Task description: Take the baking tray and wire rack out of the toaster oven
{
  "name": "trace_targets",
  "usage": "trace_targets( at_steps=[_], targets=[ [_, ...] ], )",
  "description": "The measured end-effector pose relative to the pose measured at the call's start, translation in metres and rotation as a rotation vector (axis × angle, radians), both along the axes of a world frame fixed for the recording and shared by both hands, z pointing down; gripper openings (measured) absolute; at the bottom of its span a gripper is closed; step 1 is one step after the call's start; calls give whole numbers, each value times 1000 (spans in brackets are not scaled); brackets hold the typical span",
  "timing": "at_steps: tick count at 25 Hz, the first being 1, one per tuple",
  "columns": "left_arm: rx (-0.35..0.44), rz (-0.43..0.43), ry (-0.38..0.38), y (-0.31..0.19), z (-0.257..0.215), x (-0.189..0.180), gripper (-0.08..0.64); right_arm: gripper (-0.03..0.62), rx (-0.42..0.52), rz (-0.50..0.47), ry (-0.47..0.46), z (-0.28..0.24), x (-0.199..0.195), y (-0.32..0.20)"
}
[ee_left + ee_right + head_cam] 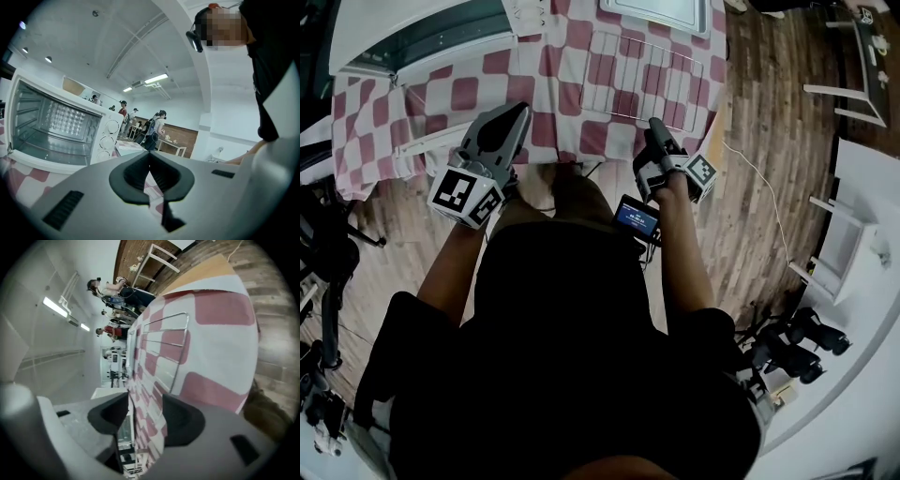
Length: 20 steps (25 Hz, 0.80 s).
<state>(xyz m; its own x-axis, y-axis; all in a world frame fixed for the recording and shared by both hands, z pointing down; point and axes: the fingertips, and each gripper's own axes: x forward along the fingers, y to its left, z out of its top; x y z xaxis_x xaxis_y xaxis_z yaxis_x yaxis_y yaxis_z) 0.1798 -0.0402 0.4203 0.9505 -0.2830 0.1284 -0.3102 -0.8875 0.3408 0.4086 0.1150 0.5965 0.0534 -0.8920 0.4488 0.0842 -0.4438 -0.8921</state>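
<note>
The white toaster oven (422, 33) stands at the back left of the checked table with its door down; in the left gripper view the toaster oven (56, 124) shows a bare inside. The wire rack (642, 80) lies flat on the cloth to its right, and the right gripper view shows this wire rack (161, 352) just ahead of the jaws. The silver baking tray (661, 11) lies beyond the rack at the table's far edge. My left gripper (518, 111) hovers over the table's near edge, shut on nothing. My right gripper (656, 125) is open and empty, just short of the rack.
The checked cloth (572, 56) hangs over the table's near edge. Wooden floor (769, 112) lies to the right, with a white cable, white furniture (853, 244) and dark camera gear (797, 342). Tripod legs (328, 253) stand at left. People stand in the far room.
</note>
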Motion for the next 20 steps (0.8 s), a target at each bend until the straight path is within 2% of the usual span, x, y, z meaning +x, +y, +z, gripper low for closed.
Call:
trace_targets(
  at_steps=[3, 8, 10, 12, 14, 20],
  targets=[
    [22, 14, 22, 6, -15, -15, -6, 199, 205, -13, 93, -52, -13, -12],
    [74, 33, 54, 17, -46, -54, -6, 172, 546, -49, 339, -162, -44, -21],
    [97, 34, 63, 19, -56, -73, -6, 119, 641, -71, 462, -202, -64, -20],
    [120, 30, 72, 20, -66, -93, -6, 101, 683, -110, 594, -232, -87, -19],
    [142, 23, 82, 19, -75, -115, -6, 92, 685, -156, 728, -254, -115, -18],
    [203, -3, 104, 19, -97, -182, -6, 63, 582, -273, 1147, -299, -203, -13]
  ],
)
